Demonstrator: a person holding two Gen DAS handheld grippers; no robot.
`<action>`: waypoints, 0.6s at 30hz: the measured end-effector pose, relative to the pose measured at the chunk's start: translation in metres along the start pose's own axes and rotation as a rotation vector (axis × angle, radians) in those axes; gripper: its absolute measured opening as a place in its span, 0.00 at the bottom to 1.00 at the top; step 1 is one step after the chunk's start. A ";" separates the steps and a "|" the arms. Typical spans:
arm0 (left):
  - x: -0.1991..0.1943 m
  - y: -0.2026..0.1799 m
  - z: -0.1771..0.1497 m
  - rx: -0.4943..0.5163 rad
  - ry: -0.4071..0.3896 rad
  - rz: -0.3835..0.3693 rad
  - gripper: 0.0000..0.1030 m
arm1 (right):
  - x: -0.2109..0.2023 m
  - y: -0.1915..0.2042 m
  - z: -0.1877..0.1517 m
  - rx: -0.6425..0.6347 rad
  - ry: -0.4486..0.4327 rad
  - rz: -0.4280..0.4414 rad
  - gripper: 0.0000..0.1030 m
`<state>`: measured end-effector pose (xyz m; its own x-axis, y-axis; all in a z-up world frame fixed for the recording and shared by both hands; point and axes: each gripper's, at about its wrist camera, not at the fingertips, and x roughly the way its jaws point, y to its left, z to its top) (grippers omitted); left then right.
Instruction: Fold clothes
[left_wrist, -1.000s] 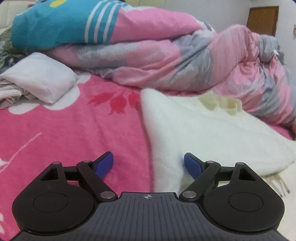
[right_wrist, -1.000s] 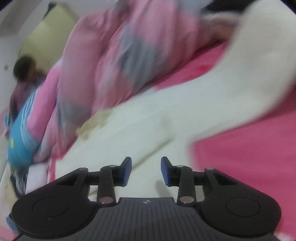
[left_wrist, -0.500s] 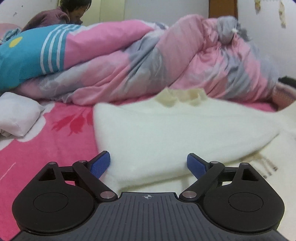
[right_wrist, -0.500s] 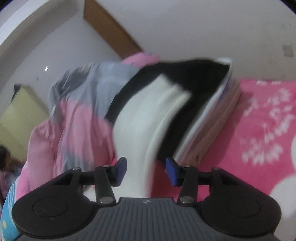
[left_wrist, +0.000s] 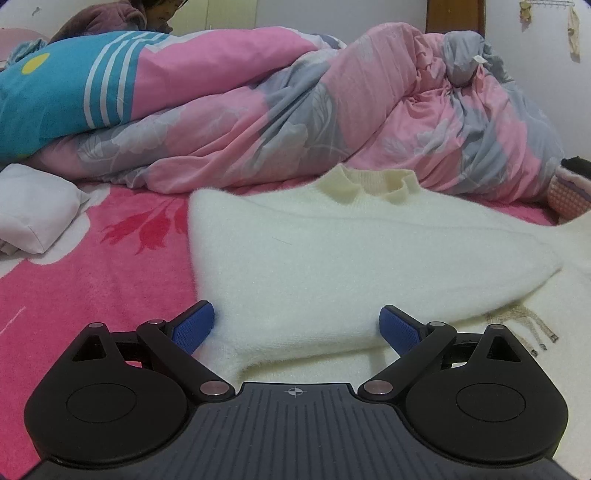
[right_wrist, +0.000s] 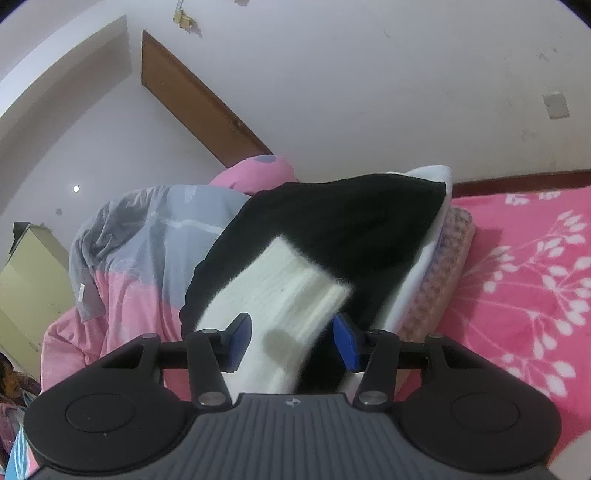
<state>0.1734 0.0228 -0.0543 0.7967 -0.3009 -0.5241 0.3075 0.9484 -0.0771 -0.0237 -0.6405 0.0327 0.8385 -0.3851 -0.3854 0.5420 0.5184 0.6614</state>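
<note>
Left wrist view: left gripper (left_wrist: 297, 323) low at centre, jaws just opened wide, folded sleeve lying between pads, not pinched. Sweater (left_wrist: 332, 251) flat on pink blanket (left_wrist: 92, 280), collar toward quilt (left_wrist: 295, 122) at top, long axis running from bottom to top of frame. Right gripper (right_wrist: 291, 341) jaws half apart around white cuff (right_wrist: 295, 291), contact unclear. Advice: grasp cuff firmly, bring across body, smooth flat.

Fuzzy cream knit sweater (left_wrist: 332, 251) lies on a plush pink blanket (left_wrist: 92, 280); the quilt (left_wrist: 295, 110) is smooth cotton-like cloth.
</note>
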 end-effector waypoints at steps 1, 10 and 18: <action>0.000 0.000 0.000 0.000 0.000 0.000 0.94 | 0.001 0.001 0.000 -0.008 -0.001 0.003 0.46; 0.000 0.001 0.000 -0.009 0.000 0.000 0.95 | -0.004 0.017 0.004 -0.105 -0.035 -0.023 0.05; 0.000 0.008 0.000 -0.046 0.003 -0.005 0.95 | -0.005 0.017 0.023 -0.052 -0.016 -0.085 0.28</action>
<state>0.1755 0.0299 -0.0553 0.7938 -0.3054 -0.5260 0.2872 0.9505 -0.1184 -0.0197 -0.6475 0.0605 0.7884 -0.4417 -0.4281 0.6140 0.5216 0.5924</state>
